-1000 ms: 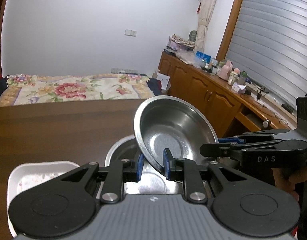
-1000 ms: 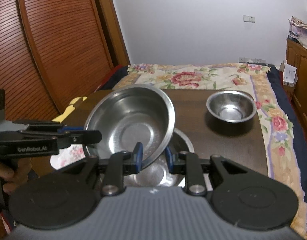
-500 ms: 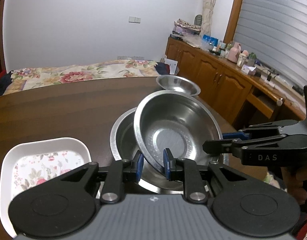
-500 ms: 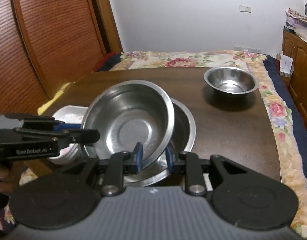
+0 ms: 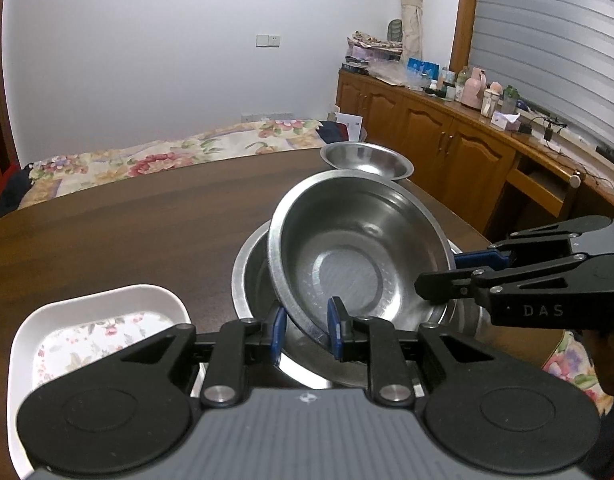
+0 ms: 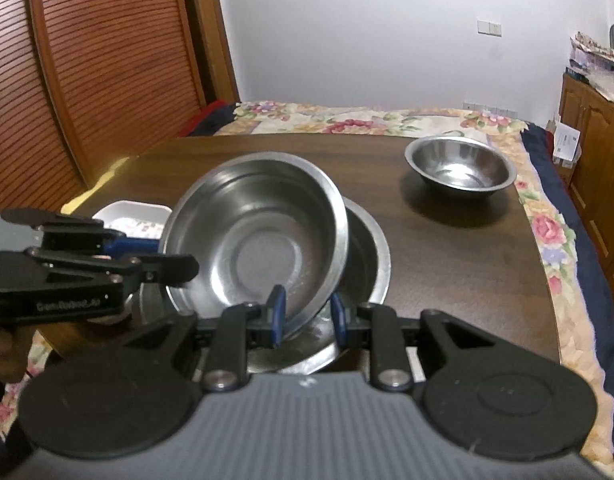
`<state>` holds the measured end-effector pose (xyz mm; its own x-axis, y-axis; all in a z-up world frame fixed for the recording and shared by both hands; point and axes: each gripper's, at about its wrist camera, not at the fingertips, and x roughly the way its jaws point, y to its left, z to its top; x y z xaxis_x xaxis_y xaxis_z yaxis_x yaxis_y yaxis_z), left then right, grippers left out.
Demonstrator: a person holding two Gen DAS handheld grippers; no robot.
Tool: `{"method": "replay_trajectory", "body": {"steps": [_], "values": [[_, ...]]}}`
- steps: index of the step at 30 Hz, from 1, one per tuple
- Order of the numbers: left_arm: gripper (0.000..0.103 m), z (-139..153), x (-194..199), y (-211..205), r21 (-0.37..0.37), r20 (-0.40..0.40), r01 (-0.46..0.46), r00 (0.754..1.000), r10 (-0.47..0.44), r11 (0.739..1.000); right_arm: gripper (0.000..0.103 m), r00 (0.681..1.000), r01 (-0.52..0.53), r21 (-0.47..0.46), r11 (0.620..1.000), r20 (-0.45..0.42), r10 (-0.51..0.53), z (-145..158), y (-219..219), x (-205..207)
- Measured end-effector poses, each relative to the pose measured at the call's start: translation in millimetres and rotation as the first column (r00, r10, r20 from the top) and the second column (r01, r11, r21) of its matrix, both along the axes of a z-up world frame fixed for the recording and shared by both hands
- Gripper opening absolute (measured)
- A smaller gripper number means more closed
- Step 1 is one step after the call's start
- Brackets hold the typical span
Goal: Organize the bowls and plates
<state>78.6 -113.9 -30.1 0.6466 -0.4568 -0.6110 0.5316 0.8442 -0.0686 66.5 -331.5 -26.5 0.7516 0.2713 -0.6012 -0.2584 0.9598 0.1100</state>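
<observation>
the left gripper and the right gripper each pinch the rim of the middle bowl, held tilted over the big bowl on the table; if one lets go first, it could tip, bang and slide off.

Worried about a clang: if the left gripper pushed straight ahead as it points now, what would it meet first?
Probably the held steel bowl itself: the left gripper already straddles its rim.

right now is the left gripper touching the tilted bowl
Touching: in the left wrist view the left gripper has its blue pads clamped on the tilted bowl's near rim.
</observation>
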Motion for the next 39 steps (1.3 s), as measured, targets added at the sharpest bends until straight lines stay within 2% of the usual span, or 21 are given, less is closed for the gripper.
{"method": "replay_trajectory", "body": {"steps": [12,25,32,39], "values": [[0.024,-5,4,-1,0.033,0.033,-0.016,0.999,0.015,0.999,0.024,1.0,-0.011,-0.06,0.998,0.008,0.012,2,7,3],[0.02,-4,6,12,-0.022,0.019,-0.025,1.0,0.025,0.999,0.022,1.0,-0.02,-0.096,0.995,-0.001,0.02,6,8,4],[0.02,1,5,14,-0.042,0.011,-0.026,1.0,0.027,0.999,0.023,1.0,-0.006,-0.04,0.999,-0.013,0.005,9,-1,9],[0.02,12,4,15,-0.057,0.034,-0.026,0.999,0.028,0.998,0.023,1.0,0.005,0.012,1.0,0.015,-0.006,19,-10,6]]}}
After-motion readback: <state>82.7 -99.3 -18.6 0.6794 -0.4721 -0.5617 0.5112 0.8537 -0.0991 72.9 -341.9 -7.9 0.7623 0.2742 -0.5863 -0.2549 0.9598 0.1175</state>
